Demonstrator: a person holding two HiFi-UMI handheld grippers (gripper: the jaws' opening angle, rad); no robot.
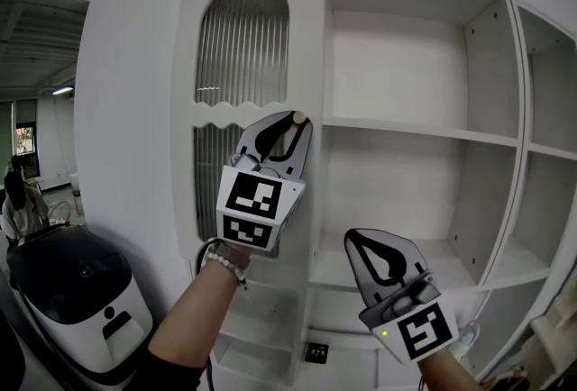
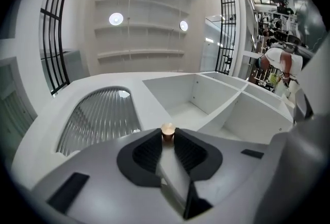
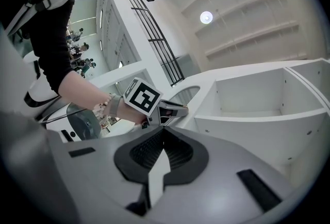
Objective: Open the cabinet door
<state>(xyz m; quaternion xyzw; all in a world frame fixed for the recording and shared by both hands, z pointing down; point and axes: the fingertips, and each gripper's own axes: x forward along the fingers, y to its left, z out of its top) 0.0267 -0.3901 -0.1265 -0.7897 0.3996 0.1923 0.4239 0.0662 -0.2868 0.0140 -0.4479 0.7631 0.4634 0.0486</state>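
Observation:
The white cabinet door (image 1: 242, 47) has an arched panel of ribbed glass (image 2: 100, 114) and a small round wood-coloured knob (image 1: 298, 118) on its right edge. My left gripper (image 1: 297, 122) reaches up to that knob, and in the left gripper view the knob (image 2: 167, 130) sits pinched between the two black pads, with the gripper (image 2: 167, 136) shut on it. The door lies flush with the cabinet front. My right gripper (image 1: 352, 238) hangs lower and to the right in front of the open shelves, shut with nothing in it (image 3: 164, 130). The right gripper view shows the left gripper (image 3: 175, 111) at the door.
Open white shelf compartments (image 1: 410, 130) fill the cabinet to the right of the door. A white and black machine (image 1: 81, 299) stands on the floor at the lower left. A person (image 1: 13, 200) sits far off at the left edge.

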